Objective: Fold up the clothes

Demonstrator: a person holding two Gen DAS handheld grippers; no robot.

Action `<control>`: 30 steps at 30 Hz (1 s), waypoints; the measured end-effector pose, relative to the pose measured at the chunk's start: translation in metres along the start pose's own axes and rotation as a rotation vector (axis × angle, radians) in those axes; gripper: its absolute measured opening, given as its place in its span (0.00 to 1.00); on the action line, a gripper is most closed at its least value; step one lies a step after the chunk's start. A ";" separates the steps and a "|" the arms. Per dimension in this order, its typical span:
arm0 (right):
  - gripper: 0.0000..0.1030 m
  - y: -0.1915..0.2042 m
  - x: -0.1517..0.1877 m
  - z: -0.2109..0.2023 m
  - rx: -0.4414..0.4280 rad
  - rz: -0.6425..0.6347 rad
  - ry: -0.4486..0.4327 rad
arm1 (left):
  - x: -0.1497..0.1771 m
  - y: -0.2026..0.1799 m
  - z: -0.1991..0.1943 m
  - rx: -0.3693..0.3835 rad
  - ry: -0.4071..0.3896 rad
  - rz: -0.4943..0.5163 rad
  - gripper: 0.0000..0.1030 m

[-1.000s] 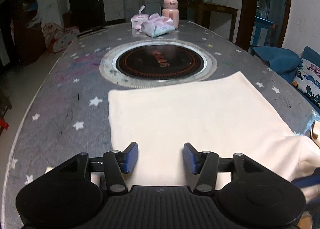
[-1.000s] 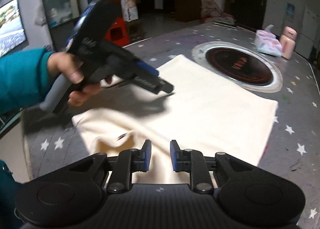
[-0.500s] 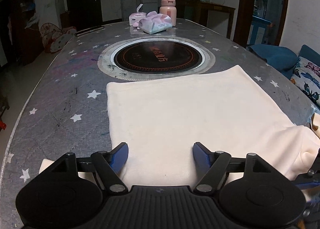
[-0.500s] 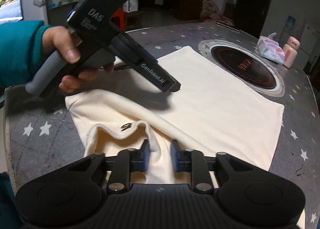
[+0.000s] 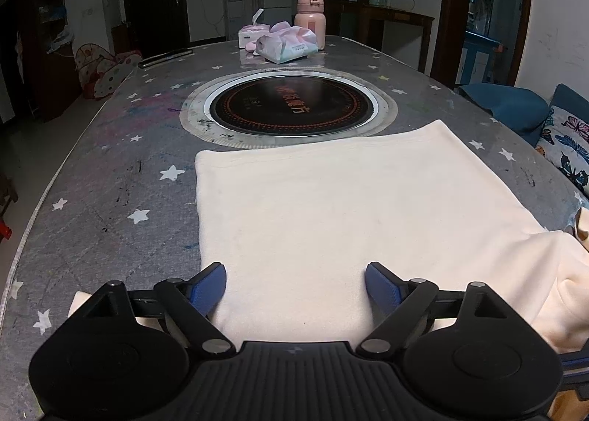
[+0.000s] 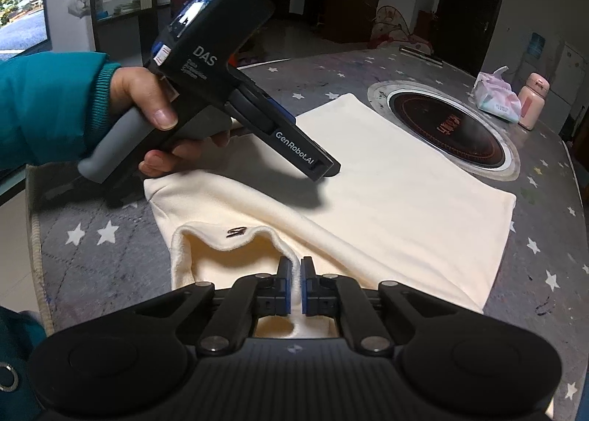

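our left hand-held gripper (image 5: 295, 283) has just been opening and now stands wide, its blue pads (image 5: 206, 288) hanging over the cream garment (image 5: 331, 207) with nothing pinched between them. our right hand-held gripper (image 6: 294, 284) has just been closing and is now clamped narrow on the ribbed neckline (image 6: 274, 237) at the garment's near end. the garment lies flat on the worktop (image 5: 110, 170), its far hem just beside the round black hob (image 5: 291, 106) set into the surface. in the right view our left hand (image 6: 154, 126), in a teal sleeve (image 6: 48, 108), grips the other tool's grey handle; that tool's fingertips are hidden behind its own body. a small dark mark inside the collar is too small to read. the cloth looks soft, fleecy and matte; the worktop cover is grey with white stars and a stitched edge. at the far end sit crinkled tissue packs (image 5: 287, 43) and a pink bottle (image 5: 310, 21).
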State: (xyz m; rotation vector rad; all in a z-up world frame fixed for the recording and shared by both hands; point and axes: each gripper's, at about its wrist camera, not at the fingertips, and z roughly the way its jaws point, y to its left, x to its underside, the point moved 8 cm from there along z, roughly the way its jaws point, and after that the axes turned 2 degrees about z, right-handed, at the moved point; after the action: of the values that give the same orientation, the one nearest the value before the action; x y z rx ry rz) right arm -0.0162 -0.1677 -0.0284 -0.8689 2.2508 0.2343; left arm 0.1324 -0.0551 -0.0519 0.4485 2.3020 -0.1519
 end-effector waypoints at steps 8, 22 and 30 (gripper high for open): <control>0.04 0.011 0.004 -0.012 -0.015 -0.041 0.009 | -0.001 -0.001 0.001 0.001 0.000 0.001 0.85; 0.08 0.037 0.034 -0.020 -0.053 -0.091 0.055 | -0.003 -0.001 -0.008 0.003 -0.010 0.003 0.87; 0.08 0.021 0.020 -0.046 -0.088 0.010 -0.018 | 0.003 -0.033 -0.072 0.085 -0.124 0.090 0.79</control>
State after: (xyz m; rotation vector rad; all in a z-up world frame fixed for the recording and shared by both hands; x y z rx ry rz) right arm -0.0655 -0.1807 -0.0100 -0.8983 2.2421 0.3468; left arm 0.0703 -0.0676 -0.0049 0.5690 2.1558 -0.2276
